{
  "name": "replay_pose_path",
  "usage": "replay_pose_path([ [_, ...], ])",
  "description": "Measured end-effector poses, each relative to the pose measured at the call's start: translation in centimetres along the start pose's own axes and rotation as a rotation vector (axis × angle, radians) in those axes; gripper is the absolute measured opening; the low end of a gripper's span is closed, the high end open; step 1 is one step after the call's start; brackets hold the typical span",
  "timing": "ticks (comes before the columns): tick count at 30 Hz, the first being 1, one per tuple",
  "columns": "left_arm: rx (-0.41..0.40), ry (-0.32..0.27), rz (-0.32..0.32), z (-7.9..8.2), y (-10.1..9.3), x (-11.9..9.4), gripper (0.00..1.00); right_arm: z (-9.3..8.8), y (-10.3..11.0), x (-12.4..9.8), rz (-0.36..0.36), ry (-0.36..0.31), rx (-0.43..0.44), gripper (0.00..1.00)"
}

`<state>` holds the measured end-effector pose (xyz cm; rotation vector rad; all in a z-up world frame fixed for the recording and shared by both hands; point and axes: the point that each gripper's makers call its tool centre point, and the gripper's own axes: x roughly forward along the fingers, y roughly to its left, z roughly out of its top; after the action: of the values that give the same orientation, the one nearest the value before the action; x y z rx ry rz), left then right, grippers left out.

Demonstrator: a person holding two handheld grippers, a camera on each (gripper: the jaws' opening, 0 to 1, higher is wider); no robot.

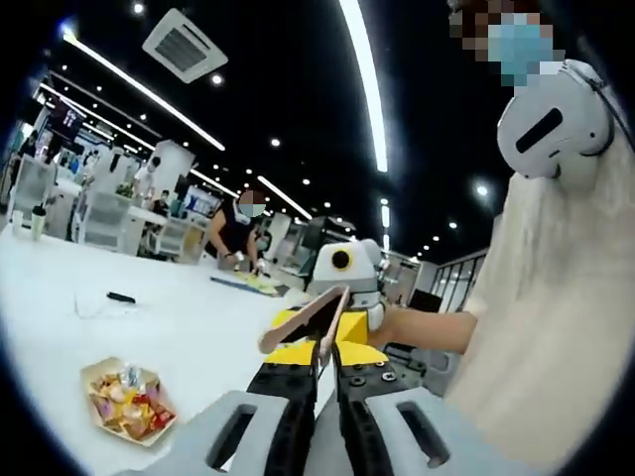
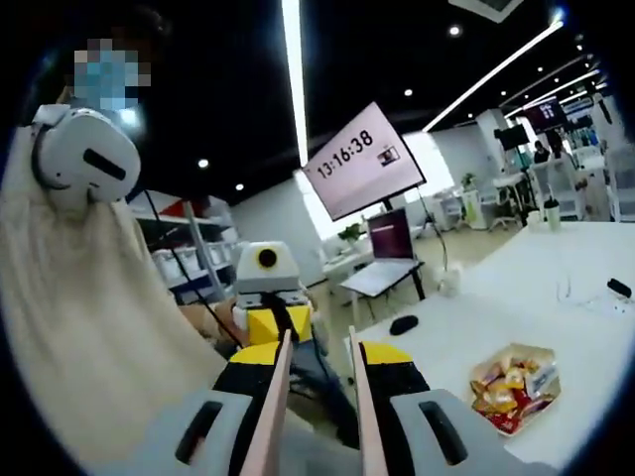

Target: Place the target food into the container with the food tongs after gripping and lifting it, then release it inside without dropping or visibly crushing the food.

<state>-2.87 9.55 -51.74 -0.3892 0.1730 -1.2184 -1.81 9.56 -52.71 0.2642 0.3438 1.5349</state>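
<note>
Left gripper: jaws closed, empty.
Right gripper: grips wooden tongs.
Food: colourful wrapped snacks in paper tray.

The place was a large open-plan office or lab: long ceiling light strips ran toward twelve o'clock, white worktables spread wide, a wall screen showed 13:16:38 at one o'clock, and a person worked at a far bench.
</note>
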Motion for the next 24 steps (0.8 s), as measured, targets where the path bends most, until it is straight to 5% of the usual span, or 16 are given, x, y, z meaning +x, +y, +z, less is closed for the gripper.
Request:
replay_pose_path([
  [24, -0.007, 0.006, -0.03, -0.02, -0.23, -0.07, 0.03, 0.39, 0.28, 0.13, 0.005, -0.013, -0.004, 0.3],
])
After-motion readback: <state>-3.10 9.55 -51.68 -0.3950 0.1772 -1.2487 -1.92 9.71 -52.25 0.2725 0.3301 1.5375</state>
